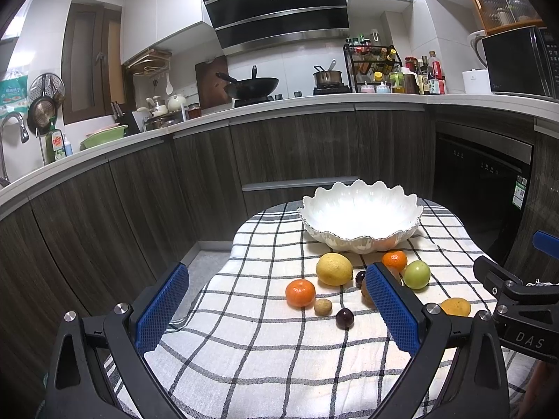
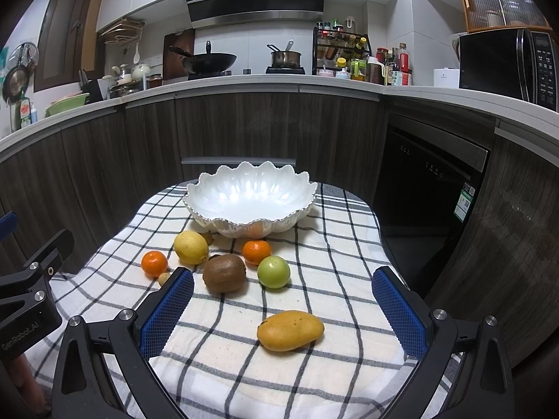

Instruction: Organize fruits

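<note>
A white scalloped bowl [image 1: 360,214] [image 2: 249,199] stands empty at the far end of a checked cloth [image 2: 314,255]. In front of it lie a lemon [image 1: 334,269] [image 2: 191,247], two tangerines [image 1: 300,292] [image 2: 256,251], a green apple [image 1: 416,274] [image 2: 274,271], a kiwi [image 2: 224,273], a mango [image 2: 290,330] and a dark plum [image 1: 345,318]. My left gripper [image 1: 276,309] is open above the cloth's left side, with nothing between its fingers. My right gripper [image 2: 283,309] is open, with the mango lying between and just ahead of its fingers.
A small brown fruit [image 1: 322,306] sits beside the near tangerine. Dark cabinets [image 1: 139,192] and a black oven [image 2: 429,188] surround the small table. The counter behind carries a wok [image 1: 253,87], a pot and bottles. The cloth drops off at the left edge.
</note>
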